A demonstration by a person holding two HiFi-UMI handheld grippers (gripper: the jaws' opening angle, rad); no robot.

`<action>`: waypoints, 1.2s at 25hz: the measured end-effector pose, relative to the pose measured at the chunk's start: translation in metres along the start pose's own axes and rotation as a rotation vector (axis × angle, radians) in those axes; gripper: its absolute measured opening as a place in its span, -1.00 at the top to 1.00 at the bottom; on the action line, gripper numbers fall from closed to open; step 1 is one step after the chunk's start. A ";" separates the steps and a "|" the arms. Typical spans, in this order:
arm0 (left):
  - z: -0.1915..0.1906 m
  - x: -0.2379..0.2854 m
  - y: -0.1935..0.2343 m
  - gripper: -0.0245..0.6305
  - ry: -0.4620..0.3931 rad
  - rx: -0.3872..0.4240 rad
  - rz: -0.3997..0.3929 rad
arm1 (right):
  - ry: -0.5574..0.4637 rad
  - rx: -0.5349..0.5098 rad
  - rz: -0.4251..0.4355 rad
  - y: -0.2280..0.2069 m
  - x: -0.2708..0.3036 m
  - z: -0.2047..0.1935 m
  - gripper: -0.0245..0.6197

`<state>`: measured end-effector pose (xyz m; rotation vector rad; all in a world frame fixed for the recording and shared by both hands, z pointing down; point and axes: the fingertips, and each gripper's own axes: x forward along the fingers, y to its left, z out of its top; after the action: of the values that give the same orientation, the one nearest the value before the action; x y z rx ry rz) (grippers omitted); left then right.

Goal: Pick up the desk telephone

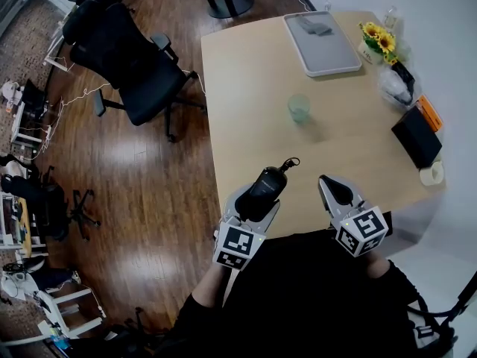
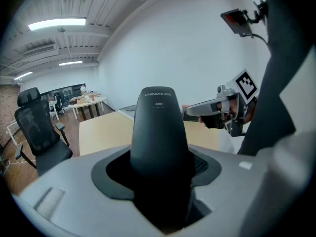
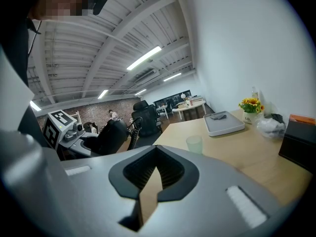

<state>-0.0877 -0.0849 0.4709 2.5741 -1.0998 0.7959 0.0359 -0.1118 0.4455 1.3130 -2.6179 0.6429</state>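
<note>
A black telephone handset (image 1: 268, 183) is clamped in my left gripper (image 1: 261, 194), above the near edge of the light wooden table (image 1: 253, 88). Its curly cord (image 1: 289, 164) sticks out at the far end. In the left gripper view the handset (image 2: 158, 132) stands up between the jaws and fills the middle. My right gripper (image 1: 333, 189) hovers to the handset's right with its jaws together and nothing in them. In the right gripper view the jaws (image 3: 155, 174) meet, and the held handset (image 3: 109, 135) shows at the left.
On the table are a translucent cup (image 1: 299, 108), a grey tray (image 1: 322, 43), sunflowers in a pot (image 1: 378, 42), a plastic bag (image 1: 393, 86), a black box (image 1: 416, 136) and a roll of tape (image 1: 432, 172). A black office chair (image 1: 138, 66) stands to the left.
</note>
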 end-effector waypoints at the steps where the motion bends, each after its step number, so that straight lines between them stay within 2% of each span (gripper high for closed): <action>1: 0.000 0.000 -0.001 0.13 0.003 0.000 -0.003 | 0.001 0.000 0.000 0.000 0.000 0.000 0.92; 30: -0.015 0.001 0.006 0.12 0.046 -0.014 -0.007 | 0.007 -0.012 0.023 0.006 0.008 -0.001 0.92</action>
<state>-0.0973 -0.0832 0.4836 2.5340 -1.0779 0.8382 0.0262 -0.1145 0.4470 1.2774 -2.6307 0.6321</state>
